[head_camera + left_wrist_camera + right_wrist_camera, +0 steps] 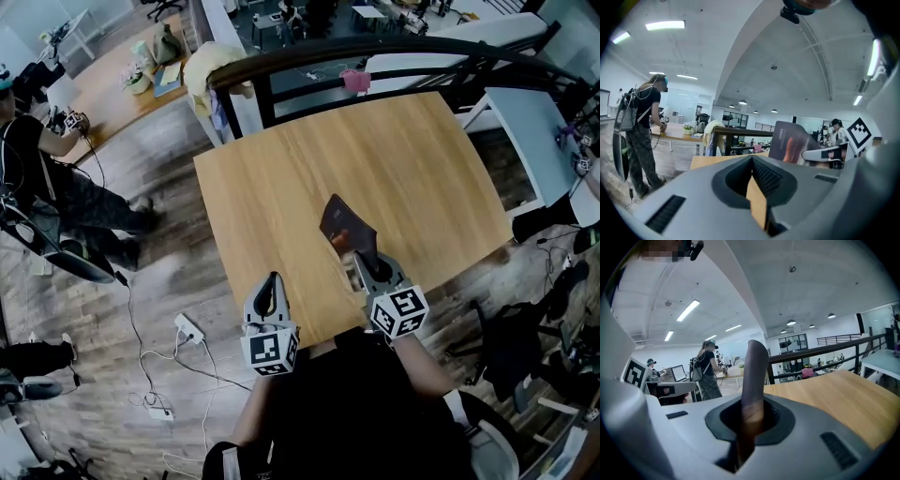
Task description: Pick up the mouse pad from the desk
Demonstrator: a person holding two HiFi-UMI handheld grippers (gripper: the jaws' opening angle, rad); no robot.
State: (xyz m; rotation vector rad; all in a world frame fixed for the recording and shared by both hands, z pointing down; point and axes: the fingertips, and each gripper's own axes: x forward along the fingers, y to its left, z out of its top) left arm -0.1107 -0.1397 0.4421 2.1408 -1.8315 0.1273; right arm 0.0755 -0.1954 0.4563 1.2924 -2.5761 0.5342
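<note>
The dark mouse pad (345, 228) is lifted off the wooden desk (281, 187), standing on edge above its near right part. My right gripper (358, 265) is shut on the pad's near edge; in the right gripper view the pad (752, 394) rises edge-on from between the jaws. The left gripper view shows the pad (790, 140) as a dark sheet with an orange print, off to the right. My left gripper (271, 284) is shut and empty, raised over the desk's near edge, left of the pad.
A dark railing (375, 52) runs behind the desk. A white table (534, 131) stands at the right. A person (56, 178) stands on the wood floor at left, near cables and a power strip (189, 328). A second wooden table (112, 84) is far left.
</note>
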